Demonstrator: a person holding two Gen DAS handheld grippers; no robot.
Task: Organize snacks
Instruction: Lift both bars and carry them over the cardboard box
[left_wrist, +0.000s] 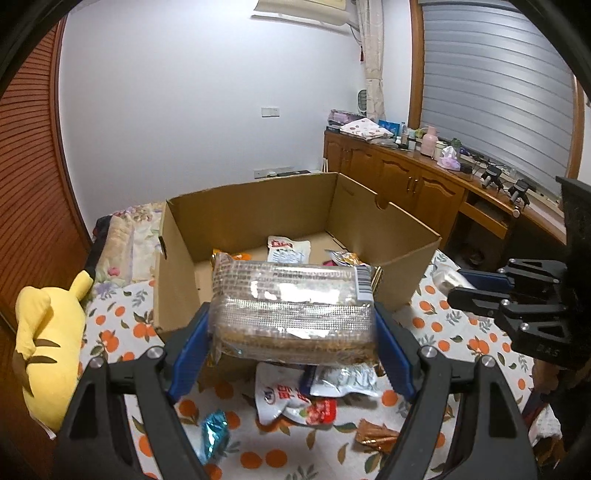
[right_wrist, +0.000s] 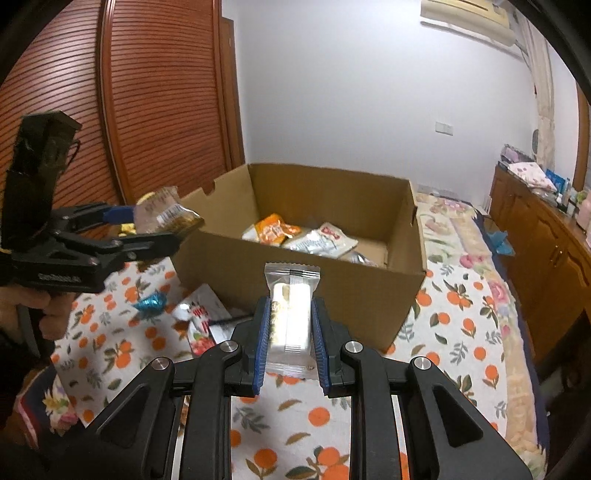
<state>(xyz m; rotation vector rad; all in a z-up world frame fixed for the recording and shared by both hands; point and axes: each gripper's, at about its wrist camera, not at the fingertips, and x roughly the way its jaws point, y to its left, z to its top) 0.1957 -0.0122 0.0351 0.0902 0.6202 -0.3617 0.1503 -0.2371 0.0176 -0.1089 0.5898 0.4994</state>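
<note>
The bed (right_wrist: 461, 314), spread with an orange-print sheet, carries an open cardboard box (left_wrist: 384, 236) that already holds several snack packets, an orange pouch (right_wrist: 275, 230) and a white one (right_wrist: 325, 238) among them. Both held snacks hang above the sheet on the near side of the box, not yet over its opening, so the near wall is the first hazard: a packet carried in too low would catch the rim and could be knocked askew in its grip or tip the light box.

The left gripper (left_wrist: 291, 325) has its jaws spread wide and clamped on the two ends of a clear-wrapped cracker pack (left_wrist: 291, 306). That pack is broad and crinkly, and it is pinched only at its ends; I judge that the slick film could slide between the pads, or the crackers inside could crack if the squeeze tightens.

The right gripper (right_wrist: 290, 325) has its jaws nearly together, clamped on a small white wrapped bar (right_wrist: 290, 314) that stands upright between them. The top of the bar pokes up well past the pads, so a quick swing might pivot it out.

The two grippers travel side by side toward the same opening; arriving together, they could bump, or one packet could fall on the other.

Loose on the sheet below lie a white-and-red pouch (left_wrist: 295, 402), a brown wrapper (left_wrist: 376, 435) and a blue foil candy (left_wrist: 214, 435); a dropped snack would land among these.
</note>
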